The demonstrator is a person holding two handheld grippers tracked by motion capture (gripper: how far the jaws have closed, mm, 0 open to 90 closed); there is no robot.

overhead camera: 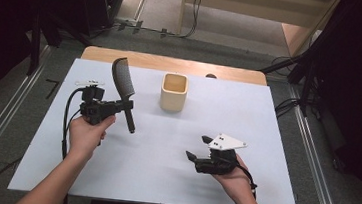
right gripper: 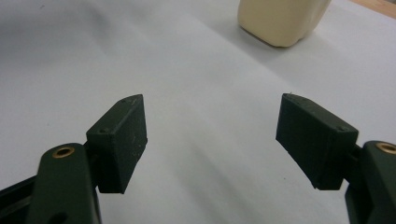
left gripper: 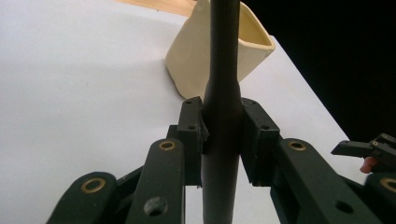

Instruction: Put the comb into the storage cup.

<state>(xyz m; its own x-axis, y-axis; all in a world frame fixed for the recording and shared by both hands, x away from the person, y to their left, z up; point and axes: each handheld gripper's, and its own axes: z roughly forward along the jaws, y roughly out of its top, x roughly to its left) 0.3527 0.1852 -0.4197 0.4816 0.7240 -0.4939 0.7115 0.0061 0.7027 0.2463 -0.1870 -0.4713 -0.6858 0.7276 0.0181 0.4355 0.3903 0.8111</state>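
- High view: one black spatula (overhead camera: 123, 84), clamped in the left tool (overhead camera: 129, 105); one cream cup (overhead camera: 174, 92) nearby.
- Right tool (overhead camera: 198, 147) gapes empty; bare tabletop (overhead camera: 153, 159) between both tools.

Ahead of the right tool (overhead camera: 198, 148) the white surface (overhead camera: 164, 150) lies bare up to the square cream ceramic cup (overhead camera: 174, 92); the long black plastic comb (overhead camera: 123, 89) rises off to one side.

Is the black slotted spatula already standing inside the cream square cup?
No, the black slotted spatula is held above the table by the left tool, beside the cream square cup.
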